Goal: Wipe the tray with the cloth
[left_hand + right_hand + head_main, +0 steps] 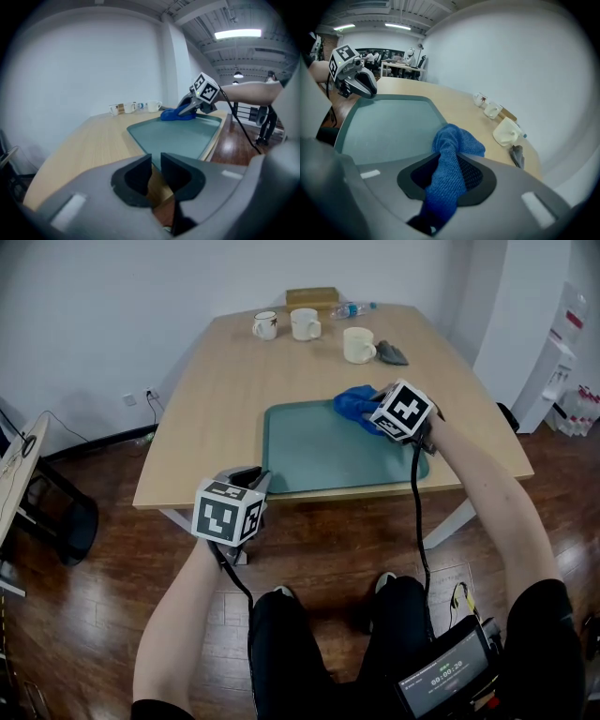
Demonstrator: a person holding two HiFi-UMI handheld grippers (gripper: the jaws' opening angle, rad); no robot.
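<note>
A teal tray (319, 460) lies on the wooden table (216, 399), close to its front edge. A blue cloth (354, 404) rests on the tray's far right corner, and my right gripper (375, 414) is shut on it. In the right gripper view the cloth (457, 143) bunches between the jaws of the right gripper (450, 164) and spills onto the tray (389, 122). My left gripper (251, 480) hovers at the table's front edge by the tray's near left corner. Its jaws (156, 159) stand a narrow gap apart with nothing between them. The left gripper view shows the cloth (176, 114) beyond the tray (178, 136).
At the table's far end stand three mugs (265, 326) (305, 324) (358, 345), a dark grey rag (392, 354), a plastic bottle (349, 309) and a wooden box (311, 297). A dark side table (37, 493) is at the left. The person's knees are below the front edge.
</note>
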